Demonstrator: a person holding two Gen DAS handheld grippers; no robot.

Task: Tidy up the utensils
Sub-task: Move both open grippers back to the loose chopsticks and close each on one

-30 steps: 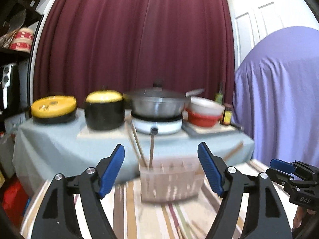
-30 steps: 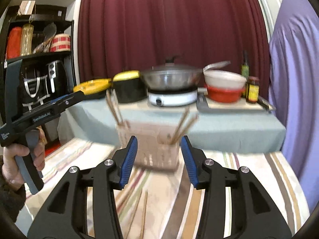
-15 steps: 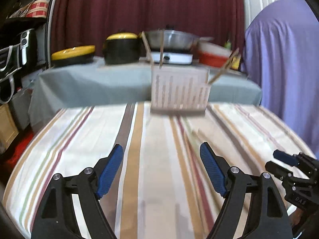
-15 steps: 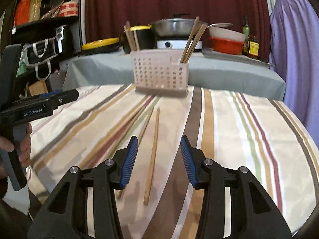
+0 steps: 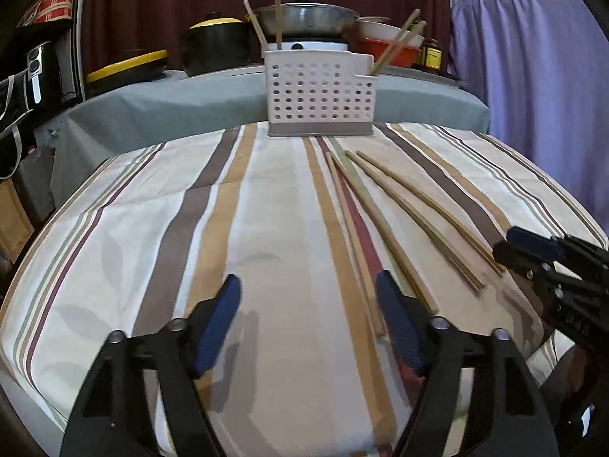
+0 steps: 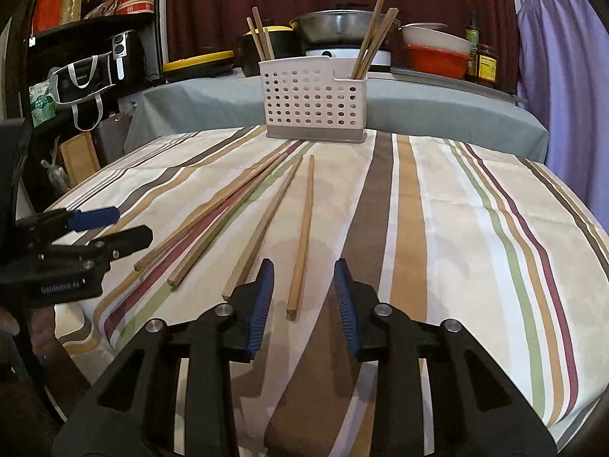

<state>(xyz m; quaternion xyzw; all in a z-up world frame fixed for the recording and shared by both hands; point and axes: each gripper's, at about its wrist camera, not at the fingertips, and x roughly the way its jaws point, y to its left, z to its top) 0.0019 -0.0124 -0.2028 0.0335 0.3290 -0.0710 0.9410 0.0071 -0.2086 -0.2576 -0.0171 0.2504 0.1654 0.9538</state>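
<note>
Left wrist view: the left gripper (image 5: 308, 297) hangs low over the striped tablecloth (image 5: 160, 236) with its blue-padded jaws wide apart and closing; only bare cloth lies between them, and the right-hand pad sits just beside the near ends of the loose chopsticks (image 5: 384, 228). Those sticks fan out on the cloth from the near right toward the white perforated caddy (image 5: 319, 95), which stands upright at the far edge of the table. Two sticks lean up out of the caddy's left part and a few more out of its lower right compartment. The right gripper (image 5: 533, 247) shows at the right edge, side on, close to the outermost sticks. Behind the caddy a second table under grey cloth carries a black pot with a yellow lid (image 5: 217, 45) and a steel wok (image 5: 304, 19).

Right wrist view: the right gripper (image 6: 304, 297) is down near the cloth, its jaws narrow and closing. The near end of one loose chopstick (image 6: 302, 243) lies between the pads, which do not touch it. A second stick ends just beside the left pad, and a further bundle lies to the left, toward the left gripper (image 6: 110, 224) seen side on at the left edge. The caddy (image 6: 312, 103) stands straight ahead beyond the sticks' far tips
</note>
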